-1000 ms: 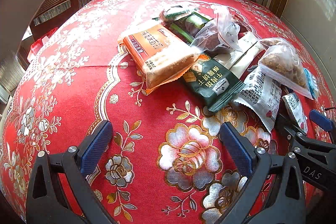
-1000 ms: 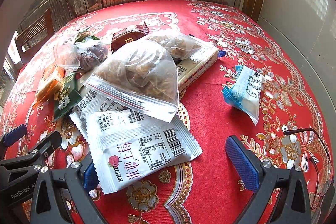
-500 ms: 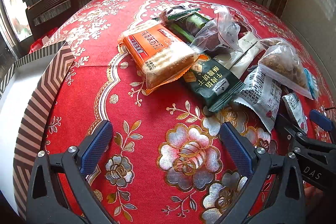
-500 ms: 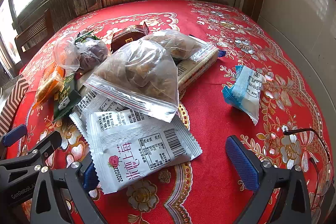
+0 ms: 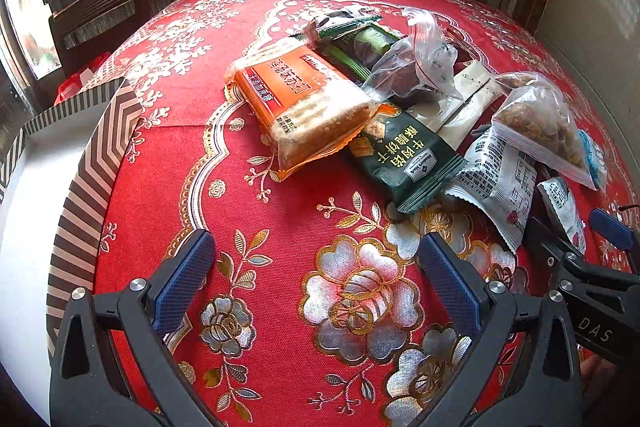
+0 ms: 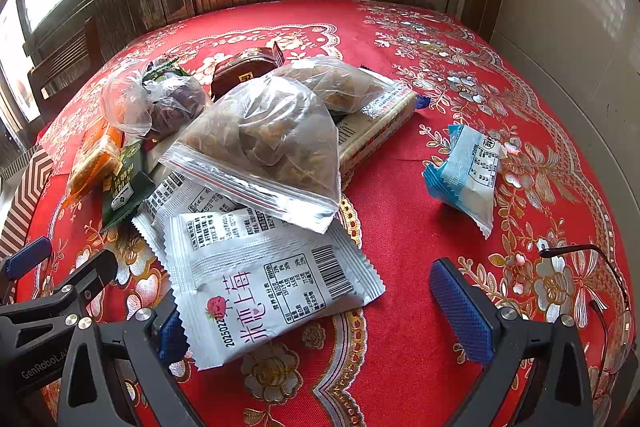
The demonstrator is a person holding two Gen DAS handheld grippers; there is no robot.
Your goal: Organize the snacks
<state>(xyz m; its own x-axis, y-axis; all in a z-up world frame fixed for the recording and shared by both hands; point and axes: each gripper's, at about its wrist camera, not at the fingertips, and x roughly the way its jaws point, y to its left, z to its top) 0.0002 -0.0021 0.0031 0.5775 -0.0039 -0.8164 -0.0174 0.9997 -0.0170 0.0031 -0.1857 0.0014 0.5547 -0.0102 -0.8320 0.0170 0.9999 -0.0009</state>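
Roughly ten snack packs, none sorted yet: all heaped mid-table on the red floral tablecloth (image 5: pixel 280 211), overlapping each other. Orange cracker pack (image 5: pixel 304 107) sits on the pile's left edge, partly over the dark green biscuit pack (image 5: pixel 404 155); a zip bag of brown pieces (image 6: pixel 272 143) rides on top of the white strawberry pouch (image 6: pixel 272 291); a knotted clear bag (image 6: pixel 152 103) of dark fruit is further back. Blue-white packet (image 6: pixel 464 171) lies alone, well apart to the right. Striped box (image 5: pixel 96 163) is at the left table edge, open, nothing visible inside, likely the destination. Left gripper (image 5: pixel 316 275) hovers over bare cloth just short of the pile, jaws wide, nothing held. Right gripper (image 6: pixel 332 311) also spread wide and empty, the strawberry pouch lying between its fingers, its corner at the left one. Step looks like pre-grasp, first pick. Next move, my read: left takes the cracker pack, nearest to the box and on top, so it lifts clean. Pulling the pouch first would probably drag the zip bag along with it.
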